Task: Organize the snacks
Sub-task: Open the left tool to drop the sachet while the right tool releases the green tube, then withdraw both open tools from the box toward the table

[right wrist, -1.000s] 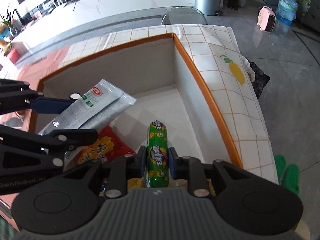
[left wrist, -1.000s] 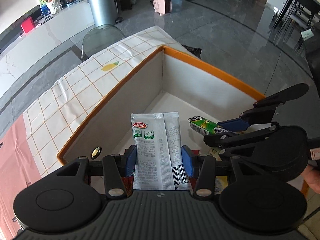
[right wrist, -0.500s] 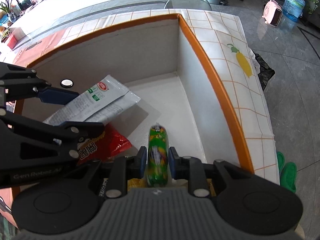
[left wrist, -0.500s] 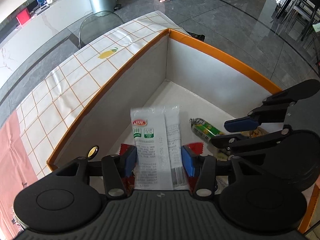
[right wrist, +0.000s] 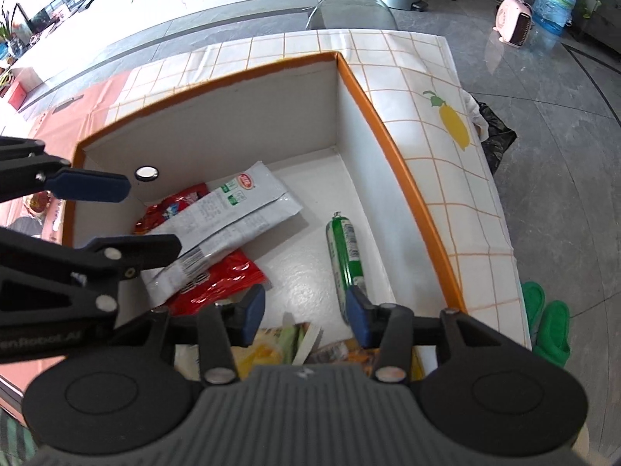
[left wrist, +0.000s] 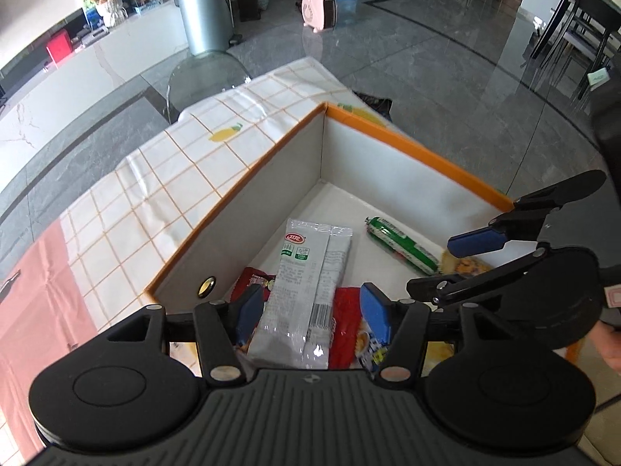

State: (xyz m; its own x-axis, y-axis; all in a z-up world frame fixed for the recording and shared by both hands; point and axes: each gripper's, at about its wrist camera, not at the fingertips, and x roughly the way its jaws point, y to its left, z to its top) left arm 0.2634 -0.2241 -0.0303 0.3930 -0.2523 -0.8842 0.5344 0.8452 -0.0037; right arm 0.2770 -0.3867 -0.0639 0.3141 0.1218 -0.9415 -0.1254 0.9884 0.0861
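Snacks dropped: we released pouch (left wrist: 306,272) and sausage (right wrist: 345,252) into box (left wrist: 411,147); both grippers (left wrist: 310,310) (right wrist: 304,312) now spread, empty.

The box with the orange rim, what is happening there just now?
A person with a gripper in each hand is sorting snacks into the box. Both the left gripper and the right gripper are open above it and hold nothing. The grey-white packet lies inside, partly on top of a red snack bag. The green sausage stick lies apart from them on the box floor, near the right gripper's fingers. More snacks lie at the near end.
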